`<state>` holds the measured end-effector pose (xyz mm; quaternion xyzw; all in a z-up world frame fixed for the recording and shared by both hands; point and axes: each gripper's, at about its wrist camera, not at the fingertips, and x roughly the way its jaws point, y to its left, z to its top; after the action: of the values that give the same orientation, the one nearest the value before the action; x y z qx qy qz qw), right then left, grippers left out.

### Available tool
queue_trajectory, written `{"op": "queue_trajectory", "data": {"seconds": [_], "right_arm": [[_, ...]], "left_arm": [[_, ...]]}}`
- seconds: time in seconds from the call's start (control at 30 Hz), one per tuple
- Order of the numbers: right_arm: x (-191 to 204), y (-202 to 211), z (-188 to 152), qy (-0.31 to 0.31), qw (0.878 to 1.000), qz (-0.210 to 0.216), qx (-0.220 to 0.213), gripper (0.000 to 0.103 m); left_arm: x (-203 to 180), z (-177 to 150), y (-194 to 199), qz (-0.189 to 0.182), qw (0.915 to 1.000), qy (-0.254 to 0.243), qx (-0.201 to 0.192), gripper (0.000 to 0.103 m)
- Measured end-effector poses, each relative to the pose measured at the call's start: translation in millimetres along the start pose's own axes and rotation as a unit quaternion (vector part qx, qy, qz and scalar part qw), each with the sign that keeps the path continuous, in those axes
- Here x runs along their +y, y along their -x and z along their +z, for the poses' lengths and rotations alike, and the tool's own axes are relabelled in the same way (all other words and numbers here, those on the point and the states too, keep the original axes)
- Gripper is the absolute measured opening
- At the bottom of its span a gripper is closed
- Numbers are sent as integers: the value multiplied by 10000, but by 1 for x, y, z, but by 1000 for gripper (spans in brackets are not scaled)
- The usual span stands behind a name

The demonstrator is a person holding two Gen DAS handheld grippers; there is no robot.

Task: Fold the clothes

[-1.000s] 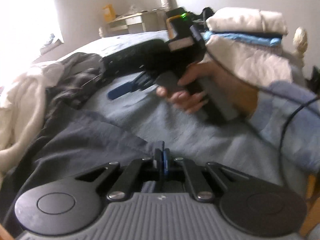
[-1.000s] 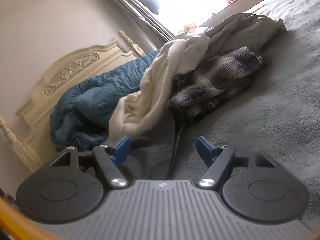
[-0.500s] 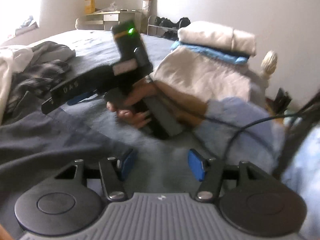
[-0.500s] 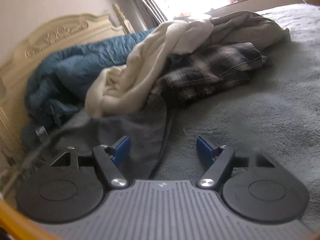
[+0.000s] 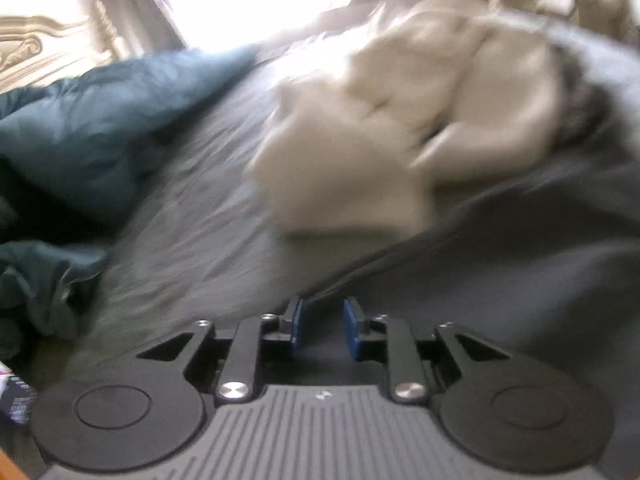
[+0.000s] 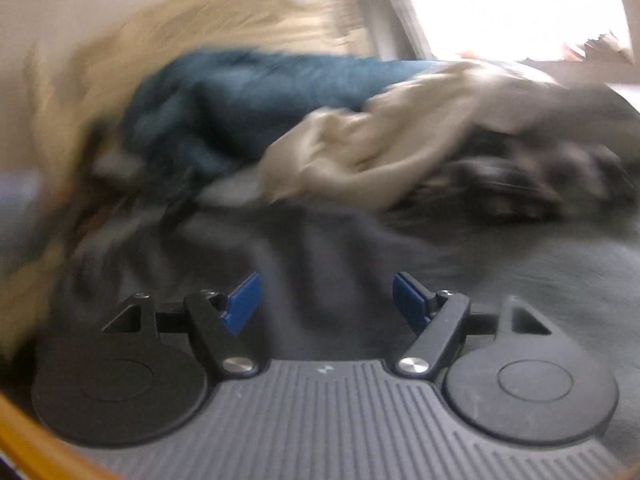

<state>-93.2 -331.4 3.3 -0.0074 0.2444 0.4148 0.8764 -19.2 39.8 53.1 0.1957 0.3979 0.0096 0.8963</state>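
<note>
A teal duvet (image 5: 100,128) is lying bunched at the left, a cream garment (image 5: 400,120) is heaping mid-bed, and a dark garment (image 5: 520,272) is spreading at the right. The left gripper (image 5: 323,326) is hanging over its edge, jaws narrowly parted, grasping nothing. The right gripper (image 6: 326,300) is hovering, spread wide, over dark cloth (image 6: 320,248); everything is blurring.

We see a cream garment (image 5: 360,148) heaped above a dark grey garment (image 5: 520,264) on a light grey bedsheet (image 5: 208,216). A teal duvet (image 5: 100,120) lies to the left, below a cream headboard (image 5: 24,48). We also note a blurred black-and-white plaid garment (image 6: 516,184) and blue fingertips (image 6: 244,300) on black gripper linkages.
</note>
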Motion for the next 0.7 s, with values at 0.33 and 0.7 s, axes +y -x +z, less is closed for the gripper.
{"op": "queue_trajectory", "data": {"seconds": [0.33, 0.7], "right_arm": [[-10, -4, -3, -29, 9990, -127, 432, 74], [-90, 14, 4, -2415, 9635, -971, -629, 83]], "left_arm": [[84, 10, -46, 281, 9920, 1233, 11, 23], [167, -77, -16, -1869, 9418, 2742, 546, 57]]}}
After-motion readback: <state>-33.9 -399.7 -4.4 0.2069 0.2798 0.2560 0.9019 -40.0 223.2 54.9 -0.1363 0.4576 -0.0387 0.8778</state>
